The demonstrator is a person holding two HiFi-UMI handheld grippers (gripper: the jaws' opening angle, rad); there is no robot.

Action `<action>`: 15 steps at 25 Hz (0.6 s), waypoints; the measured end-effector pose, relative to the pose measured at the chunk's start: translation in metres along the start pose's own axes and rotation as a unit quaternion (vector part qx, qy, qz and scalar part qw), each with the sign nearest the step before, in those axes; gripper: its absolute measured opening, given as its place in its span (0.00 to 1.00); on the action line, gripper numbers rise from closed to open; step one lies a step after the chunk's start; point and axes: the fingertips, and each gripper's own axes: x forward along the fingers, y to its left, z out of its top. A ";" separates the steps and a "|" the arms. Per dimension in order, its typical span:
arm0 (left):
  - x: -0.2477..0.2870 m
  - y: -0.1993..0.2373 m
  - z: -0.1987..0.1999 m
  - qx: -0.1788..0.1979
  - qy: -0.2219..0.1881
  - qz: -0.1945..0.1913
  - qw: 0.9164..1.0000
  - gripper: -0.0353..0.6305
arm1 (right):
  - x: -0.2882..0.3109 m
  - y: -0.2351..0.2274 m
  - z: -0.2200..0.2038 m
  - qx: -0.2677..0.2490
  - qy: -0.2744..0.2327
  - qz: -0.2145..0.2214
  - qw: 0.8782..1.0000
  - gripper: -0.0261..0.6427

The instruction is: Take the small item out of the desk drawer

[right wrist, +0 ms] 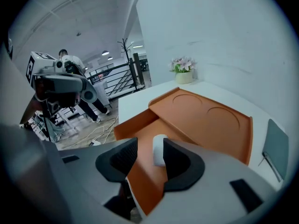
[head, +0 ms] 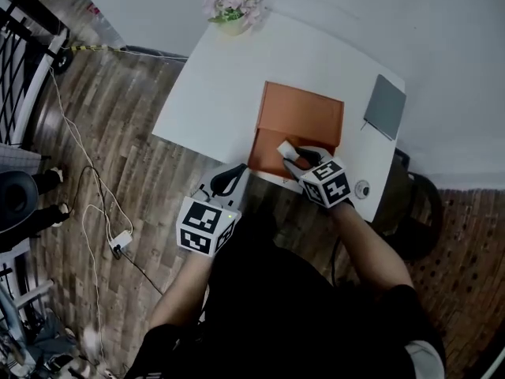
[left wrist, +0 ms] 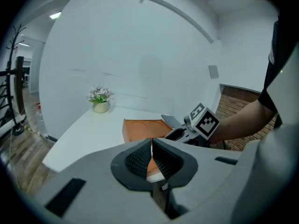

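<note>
Grasp step: my right claw (right wrist: pixel 149 155) open astride white item (right wrist: pixel 159 149) in drawer (right wrist: pixel 140 176), item offset toward 3 o'clock; next I close. Left claw (left wrist: pixel 152 160) shut, empty.

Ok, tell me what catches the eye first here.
The open orange drawer on the white desk stands out, with a small white item lying in it. The right tool brackets that item with jaws apart; the left tool hangs shut off the desk's front edge.
</note>
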 end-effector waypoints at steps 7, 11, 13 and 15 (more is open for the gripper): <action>-0.010 0.006 -0.009 -0.012 0.009 0.004 1.000 0.08 | 0.033 -0.005 -0.010 -0.036 0.053 -0.028 0.998 0.30; -0.022 0.011 -0.010 -0.014 0.007 0.013 1.000 0.08 | 0.040 -0.014 -0.012 -0.065 0.072 -0.064 0.993 0.32; -0.030 0.012 -0.013 -0.015 0.008 0.017 1.000 0.08 | 0.041 -0.017 -0.014 -0.070 0.080 -0.076 0.991 0.32; -0.036 0.012 -0.015 -0.018 0.007 0.021 1.000 0.08 | 0.043 -0.020 -0.017 -0.075 0.088 -0.082 0.990 0.33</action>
